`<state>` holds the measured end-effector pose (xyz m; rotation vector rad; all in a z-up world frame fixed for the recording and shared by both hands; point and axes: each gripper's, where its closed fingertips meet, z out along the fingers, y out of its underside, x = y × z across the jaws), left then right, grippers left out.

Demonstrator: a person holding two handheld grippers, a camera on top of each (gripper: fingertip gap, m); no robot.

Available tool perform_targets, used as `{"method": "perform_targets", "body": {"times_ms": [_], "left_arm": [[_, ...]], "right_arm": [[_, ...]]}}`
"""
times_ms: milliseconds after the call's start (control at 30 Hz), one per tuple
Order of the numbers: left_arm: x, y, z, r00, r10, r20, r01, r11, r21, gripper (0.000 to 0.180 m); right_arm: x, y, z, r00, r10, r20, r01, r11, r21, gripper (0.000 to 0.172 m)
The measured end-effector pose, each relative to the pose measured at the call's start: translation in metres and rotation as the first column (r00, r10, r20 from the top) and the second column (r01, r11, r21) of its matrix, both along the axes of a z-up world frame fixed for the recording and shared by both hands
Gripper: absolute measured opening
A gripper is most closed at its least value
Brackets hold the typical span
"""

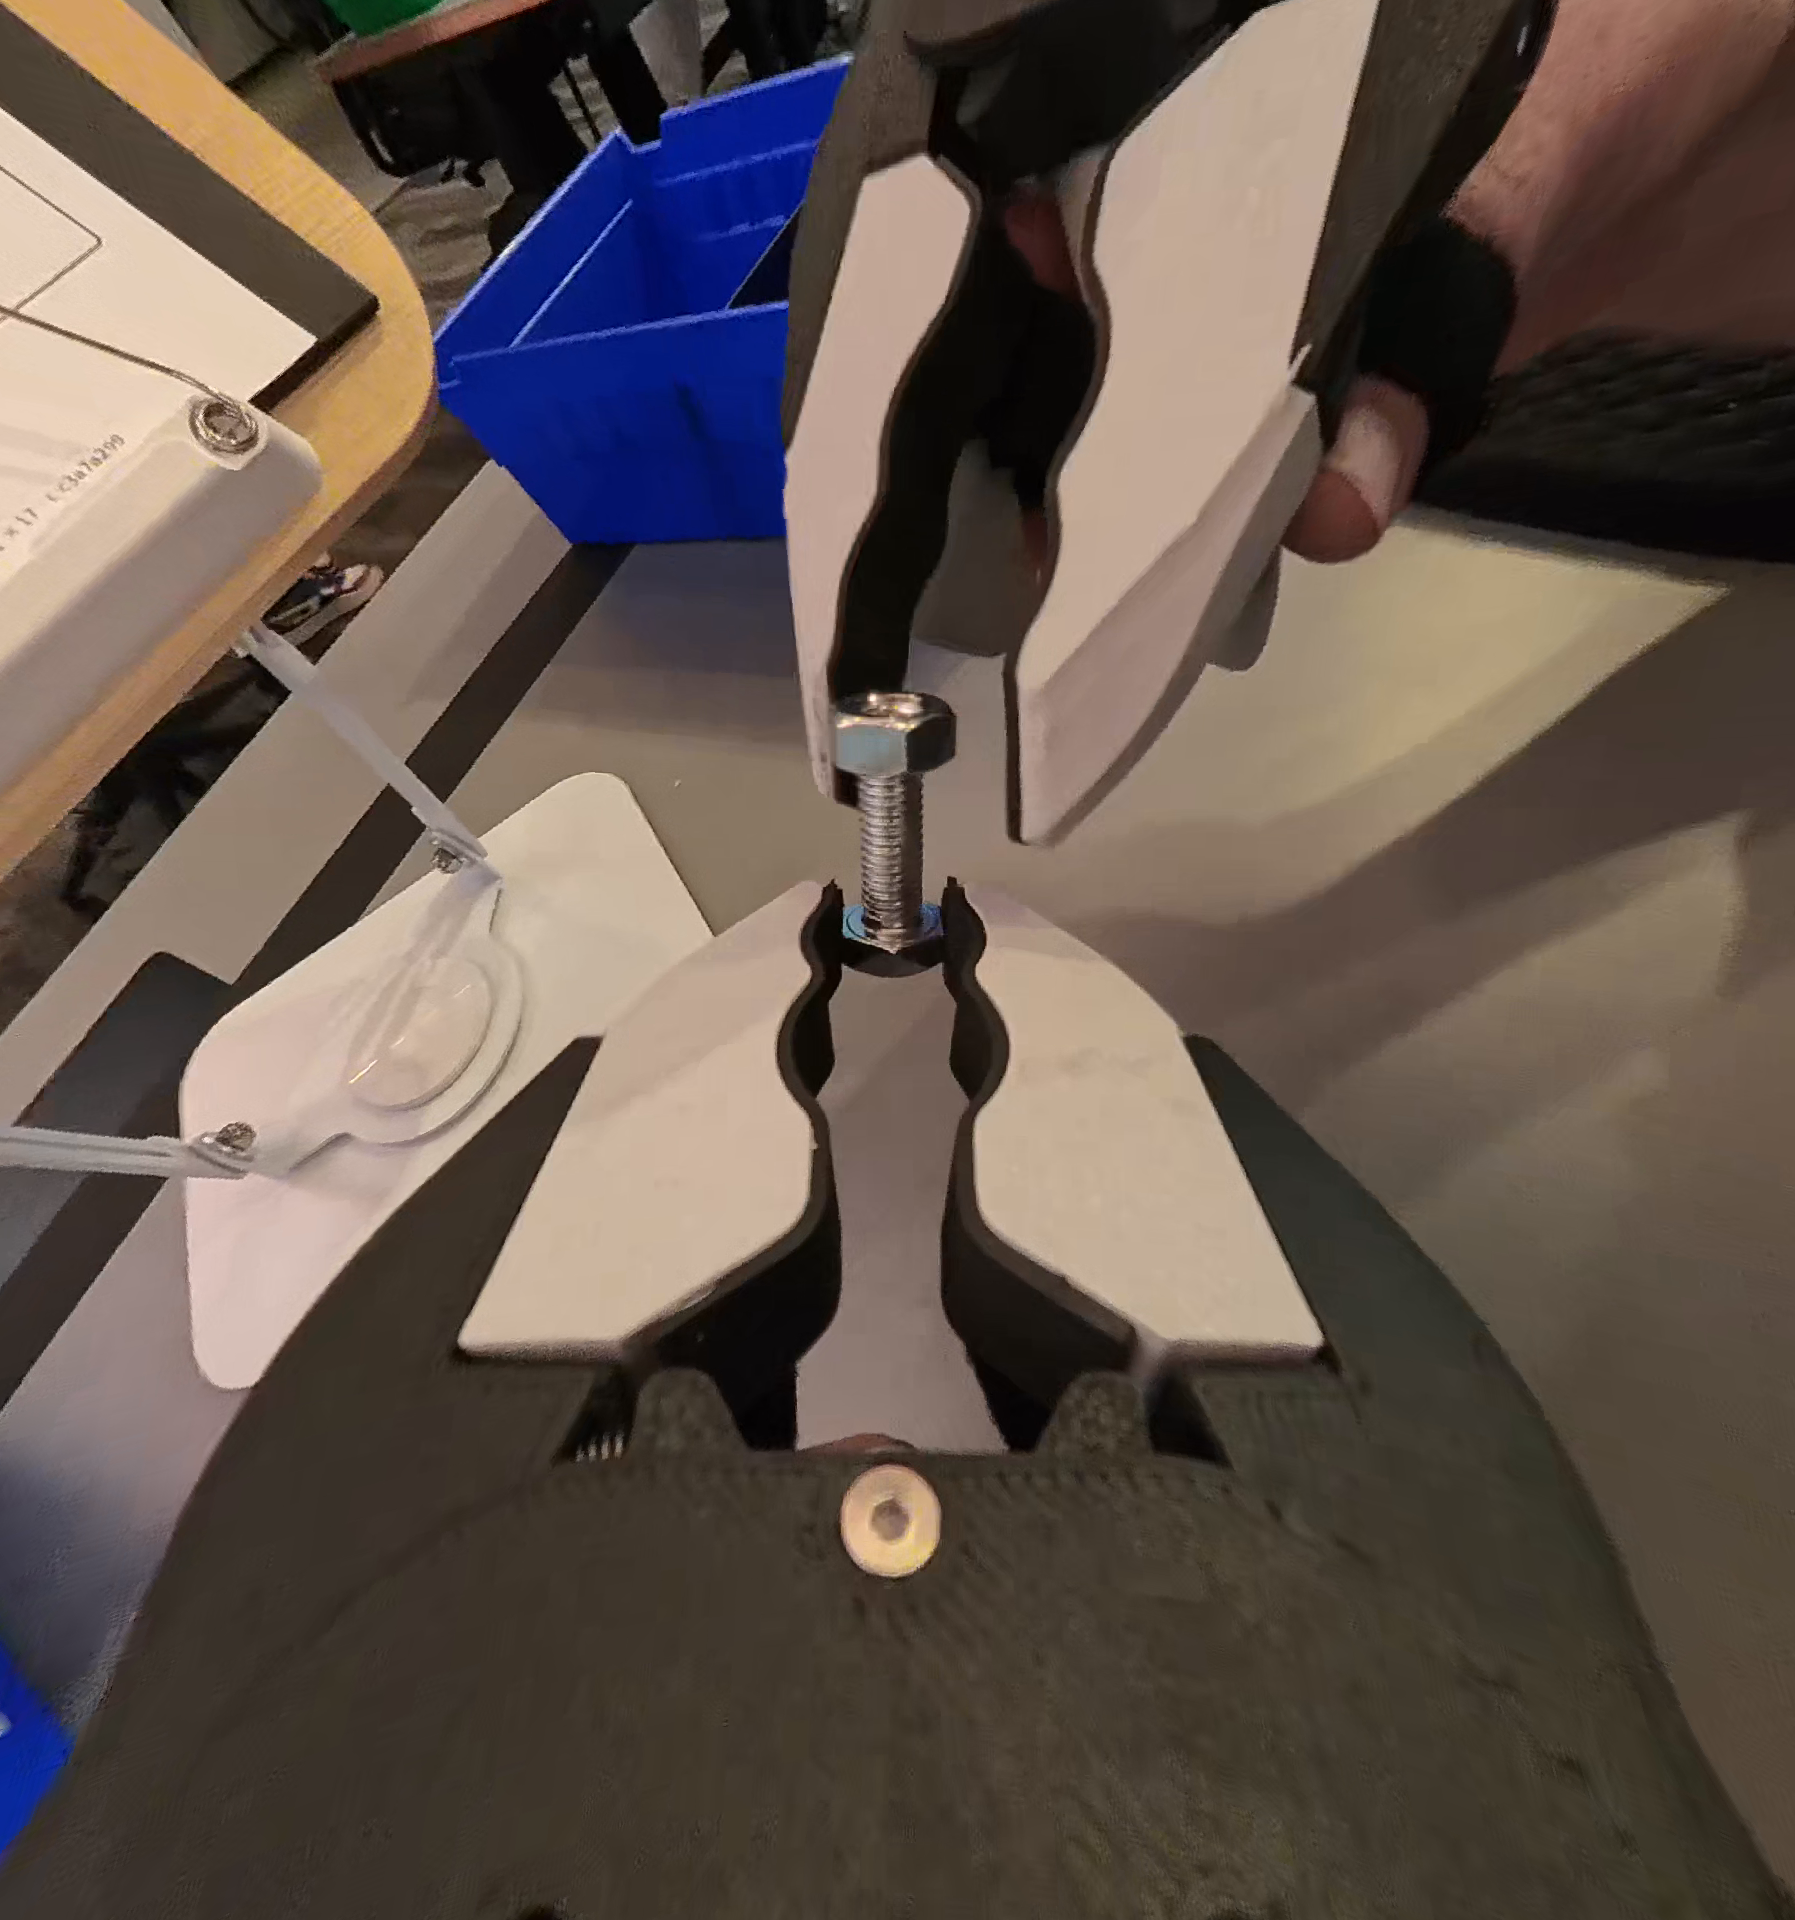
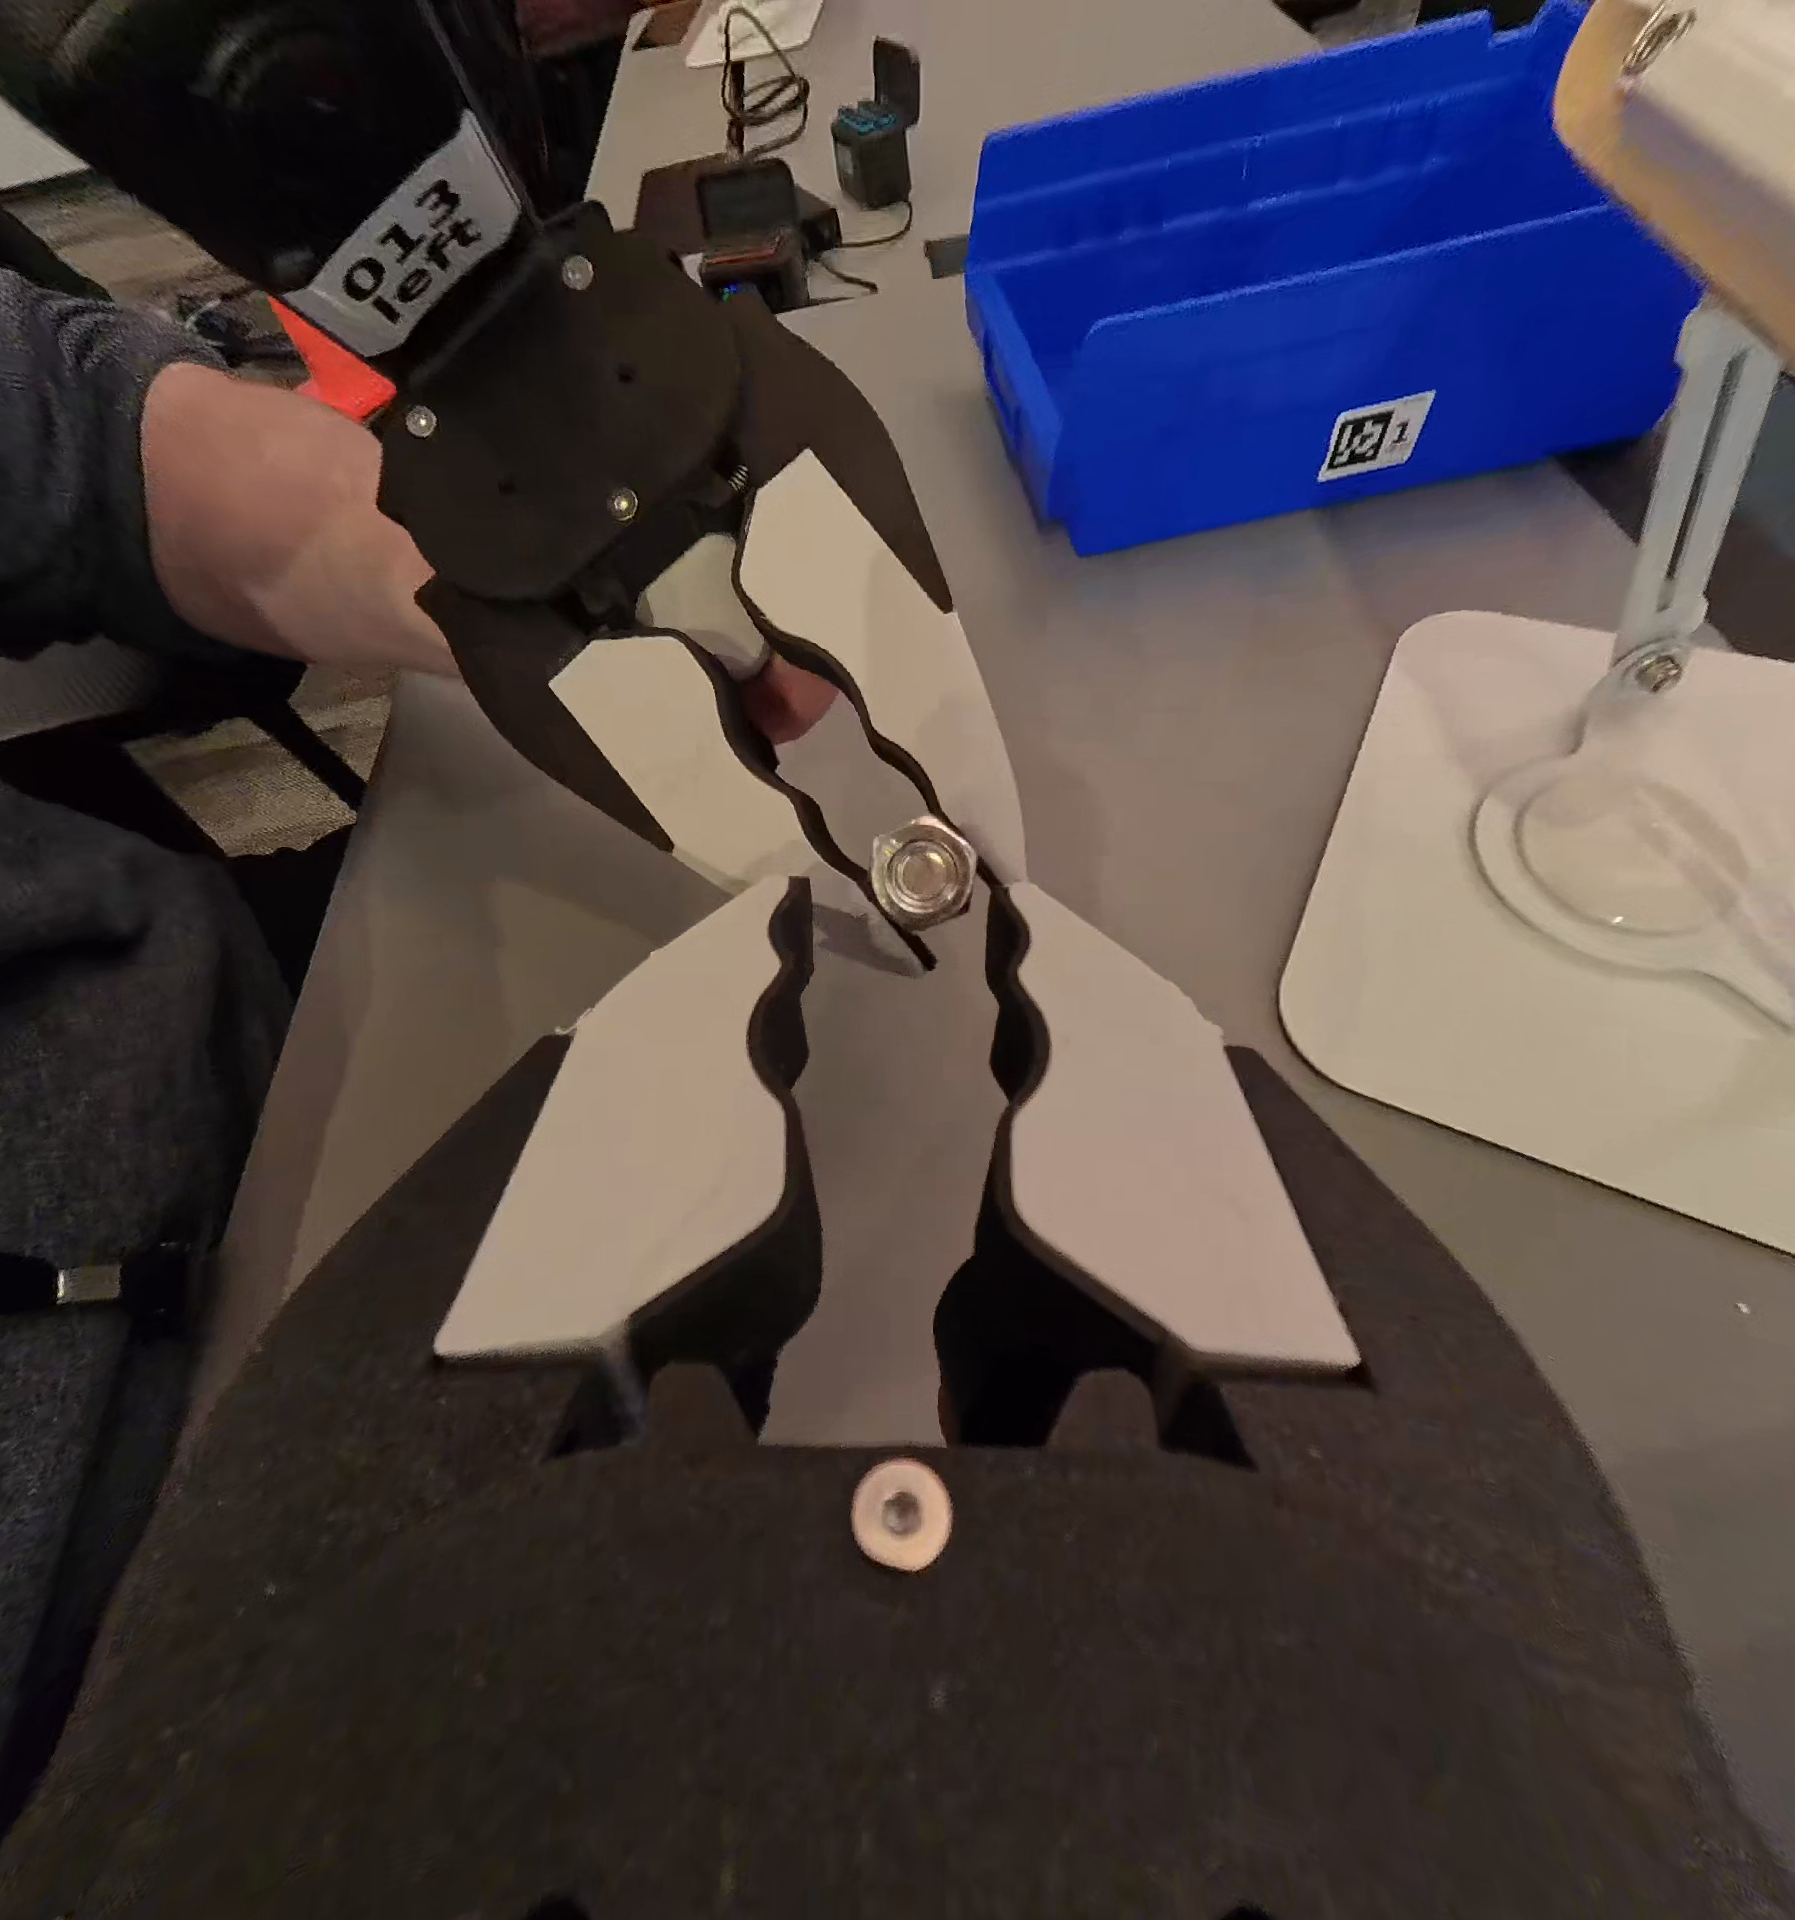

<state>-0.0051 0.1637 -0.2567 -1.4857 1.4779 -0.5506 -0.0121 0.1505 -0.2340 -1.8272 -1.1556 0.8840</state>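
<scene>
**Bolt held upright between two hand-held grippers over a grey counter**

The left gripper (image 1: 891, 914) has its jaws clamped on a silver nut (image 1: 888, 925) threaded onto the lower end of a silver bolt (image 1: 888, 831). Both black fingertips press against the nut's sides, and the bolt stands upright from it, above the grey counter (image 1: 1392, 1039).

The right gripper (image 1: 919, 769) comes down from above around the bolt's hex head (image 1: 893, 732). Its jaws stand apart: one finger (image 1: 820, 623) lies against the side of the head, while the other finger (image 1: 1090, 665) is clear of it with a visible gap. The right wrist view looks down on the head (image 2: 922, 871), which sits close to one fingertip and away from the other. Nothing is pinched between these jaws.

A bare hand (image 2: 280, 540) in a dark sleeve holds the left gripper; a hand in a black fingerless glove (image 1: 1433, 343) holds the right one.

A blue plastic bin (image 2: 1288, 312) with dividers stands on the counter well beyond the grippers. Nearer by is a white base plate (image 2: 1495, 987) bearing a clear suction-cup foot (image 2: 1620, 862) and slim white struts, which carry a wooden board (image 1: 373, 260) with a printed sheet on it. Chargers and cables (image 2: 768, 229) lie at the far end of the counter.
</scene>
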Motion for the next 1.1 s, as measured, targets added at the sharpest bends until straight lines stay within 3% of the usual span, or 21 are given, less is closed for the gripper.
{"method": "perform_targets", "body": {"times_ms": [67, 300, 467, 567, 667, 733, 833, 1100], "left_arm": [[-0.002, 0.001, -0.002, 0.999, 0.009, -0.044, -0.006, 0.998, 0.065, 0.018], [-0.001, -0.002, -0.005, 0.997, -0.001, -0.079, 0.008, 0.996, 0.085, 0.018], [-0.003, -0.012, -0.005, 0.992, -0.099, -0.075, 0.096, 0.995, -0.035, 0.018], [-0.003, -0.027, -0.008, 0.975, -0.212, -0.070, 0.195, 0.960, -0.202, 0.018], [-0.006, -0.042, -0.009, 0.947, -0.321, -0.012, 0.295, 0.881, -0.370, 0.018], [-0.008, -0.055, -0.010, 0.916, -0.400, 0.040, 0.369, 0.797, -0.478, 0.018], [-0.009, -0.057, -0.013, 0.910, -0.411, 0.054, 0.385, 0.789, -0.479, 0.018], [-0.006, -0.051, -0.006, 0.923, -0.376, 0.082, 0.373, 0.821, -0.431, 0.018]], "right_arm": [[-0.002, 0.001, -0.001, 1.000, -0.011, -0.004, 0.011, 1.000, -0.007, 0.029], [-0.003, 0.002, -0.003, 1.000, -0.019, 0.024, 0.019, 1.000, 0.009, 0.019], [-0.005, -0.006, -0.003, 0.993, 0.069, 0.092, -0.081, 0.987, 0.136, 0.019], [-0.006, -0.017, -0.005, 0.971, 0.180, 0.158, -0.208, 0.960, 0.185, 0.019], [-0.006, -0.027, -0.008, 0.934, 0.287, 0.213, -0.333, 0.917, 0.221, 0.018], [-0.007, -0.035, -0.010, 0.896, 0.357, 0.264, -0.422, 0.869, 0.259, 0.018], [-0.008, -0.036, -0.013, 0.879, 0.375, 0.294, -0.449, 0.859, 0.247, 0.018], [-0.008, -0.033, -0.006, 0.931, 0.329, 0.158, -0.358, 0.904, 0.231, 0.018]]}}
